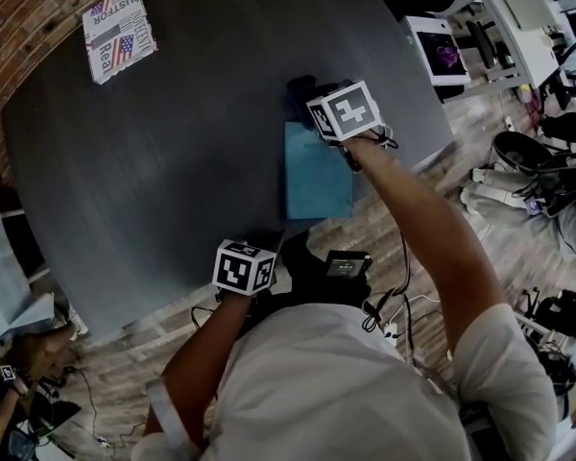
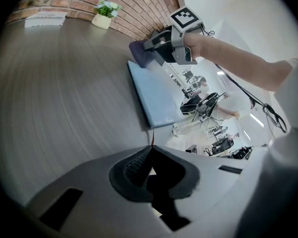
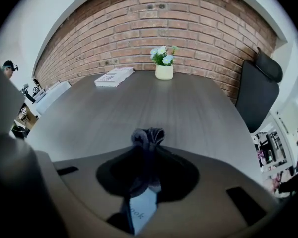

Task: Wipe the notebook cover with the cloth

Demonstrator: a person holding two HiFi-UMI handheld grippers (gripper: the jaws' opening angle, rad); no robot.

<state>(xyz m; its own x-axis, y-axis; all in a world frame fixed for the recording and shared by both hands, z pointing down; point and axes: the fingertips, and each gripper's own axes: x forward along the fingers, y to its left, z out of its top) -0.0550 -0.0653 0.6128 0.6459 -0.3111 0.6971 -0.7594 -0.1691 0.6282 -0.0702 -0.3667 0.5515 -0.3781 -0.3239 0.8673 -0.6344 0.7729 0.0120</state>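
The right claw (image 3: 147, 155) pinches the dark bunched cloth (image 3: 148, 135) at the far end of the light-blue notebook (image 1: 317, 173) on the grey table (image 1: 173, 181). Wiping seems barely begun. The left claw (image 2: 151, 150) is closed and empty.

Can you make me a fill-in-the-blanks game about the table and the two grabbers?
1. The right gripper is shut on a dark ____.
2. The notebook on the table has a ____ cover.
3. The left gripper has its jaws ____, with nothing between them.
4. The flowers stand in front of a ____ wall.

Missing words: cloth; blue; shut; brick.
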